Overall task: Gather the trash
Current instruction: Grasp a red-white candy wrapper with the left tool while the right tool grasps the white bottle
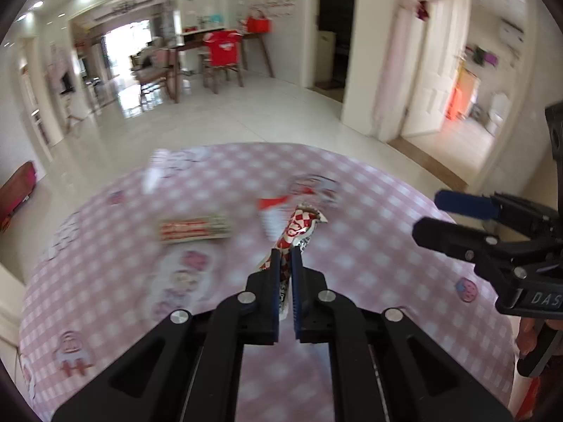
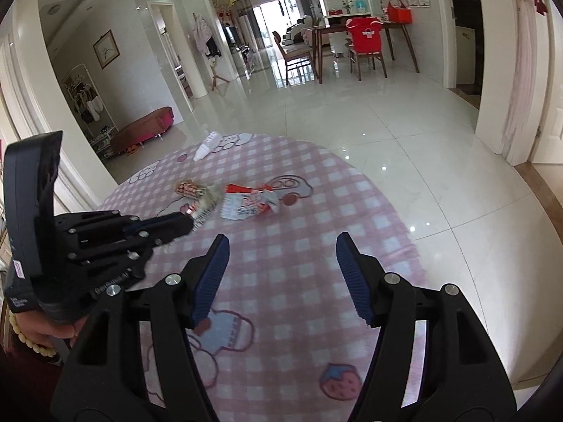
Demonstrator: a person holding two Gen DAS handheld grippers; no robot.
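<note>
We see a round table under a pink checked tablecloth (image 2: 316, 218) printed with cartoon figures and a strawberry. Our left gripper (image 1: 285, 256) is pinching a red-and-white checked snack wrapper (image 1: 299, 228), lifted above the cloth; its printing is blurred beyond reading. Our right gripper (image 2: 281, 267) stands spread, nothing between its pads. Farther off lie a torn red-and-white packet (image 2: 248, 200), a smaller wrapper (image 2: 190, 188) and, near the far edge, a white crumpled piece (image 2: 207, 146). On the right gripper's body we read only "DAS", cut off.

Left gripper (image 1: 285, 256) clamped tight (angled downward), right gripper (image 2: 281, 242) spread apart.
</note>
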